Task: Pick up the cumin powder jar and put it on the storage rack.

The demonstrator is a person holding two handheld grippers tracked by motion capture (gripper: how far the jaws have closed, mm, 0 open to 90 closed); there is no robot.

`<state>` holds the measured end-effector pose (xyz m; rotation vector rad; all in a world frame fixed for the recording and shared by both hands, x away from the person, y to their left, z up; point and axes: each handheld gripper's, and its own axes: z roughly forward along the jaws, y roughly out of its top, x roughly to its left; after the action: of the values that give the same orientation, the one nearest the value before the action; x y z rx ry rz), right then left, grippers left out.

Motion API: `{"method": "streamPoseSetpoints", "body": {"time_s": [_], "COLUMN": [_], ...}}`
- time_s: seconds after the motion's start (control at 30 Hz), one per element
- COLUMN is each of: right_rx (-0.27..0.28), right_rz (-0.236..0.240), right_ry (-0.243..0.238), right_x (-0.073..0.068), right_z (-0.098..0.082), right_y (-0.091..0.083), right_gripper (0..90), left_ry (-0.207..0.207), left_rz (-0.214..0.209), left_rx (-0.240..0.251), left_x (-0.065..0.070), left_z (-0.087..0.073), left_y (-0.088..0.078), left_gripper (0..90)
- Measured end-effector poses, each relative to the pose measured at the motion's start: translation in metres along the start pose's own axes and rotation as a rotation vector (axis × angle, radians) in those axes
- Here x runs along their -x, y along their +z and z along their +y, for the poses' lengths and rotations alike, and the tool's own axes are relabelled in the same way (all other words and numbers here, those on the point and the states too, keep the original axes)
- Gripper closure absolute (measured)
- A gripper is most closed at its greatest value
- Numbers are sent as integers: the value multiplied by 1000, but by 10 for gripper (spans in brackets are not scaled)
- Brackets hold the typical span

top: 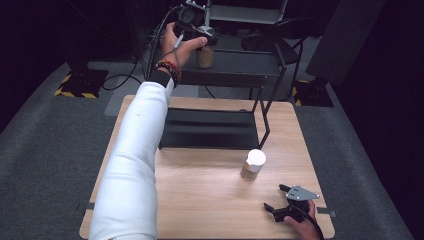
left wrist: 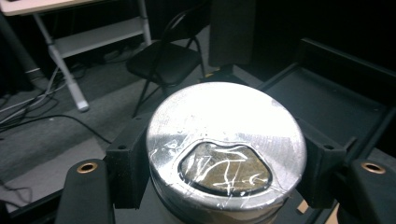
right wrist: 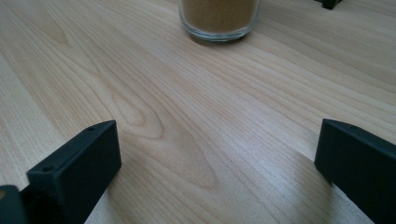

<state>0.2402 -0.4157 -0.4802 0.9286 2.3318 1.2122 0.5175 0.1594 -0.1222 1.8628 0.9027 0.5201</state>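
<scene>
The left gripper reaches far forward over the upper tier of the black metal two-tier shelf rack, its fingers clamped on either side of a glass jar of brown powder with a silver lid. That jar stands upright, its long axis vertical, directly beneath the gripper, on or just above the top shelf; contact with the shelf cannot be told. Judged from this, the coming move is a straight release or lowering there.

The right gripper rests on the light wooden surface, fingers spread wide and empty, pointing at a second jar of brown powder with a white lid standing nearby.

Count: 2 jars, 2 grippers, 1 rack.
</scene>
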Motion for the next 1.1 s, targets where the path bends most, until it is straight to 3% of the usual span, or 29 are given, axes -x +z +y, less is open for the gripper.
{"method": "streamPoseSetpoints", "body": {"time_s": [0.03, 0.13, 0.2, 0.27, 0.43, 0.5, 0.8, 1.03, 1.1], "right_rx": [0, 0, 1, 3, 2, 1, 1, 1, 0], "right_rz": [0, 0, 1, 3, 6, 4, 6, 11, 11], "right_ry": [0, 0, 1, 4, 0, -3, -5, -9, -9], "right_x": [0, 0, 0, 1, 2, 2, 2, 2, 2], "right_z": [0, 0, 0, 0, 0, 0, 0, 0, 0], "right_y": [0, 0, 0, 0, 0, 0, 0, 1, 1], "right_gripper": [2, 2, 2, 2, 2, 2, 2, 1, 1], "left_ry": [-4, -27, -38, -3, 86, 121, 132, 135, 150], "left_rz": [6, 17, 13, 32, 60, 46, 61, 40, 51], "left_rx": [2, 27, 60, 57, 110, 143, 166, 141, 138], "left_x": [1, 1, 1, 7, 25, 29, 47, 50, 54], "left_z": [0, -3, -7, -5, -8, -13, -32, -51, -57], "left_y": [0, 0, -2, -6, -21, -31, -65, -85, -89], "left_gripper": [305, 102, 72, 25, 0, 0, 0, 0, 0]}}
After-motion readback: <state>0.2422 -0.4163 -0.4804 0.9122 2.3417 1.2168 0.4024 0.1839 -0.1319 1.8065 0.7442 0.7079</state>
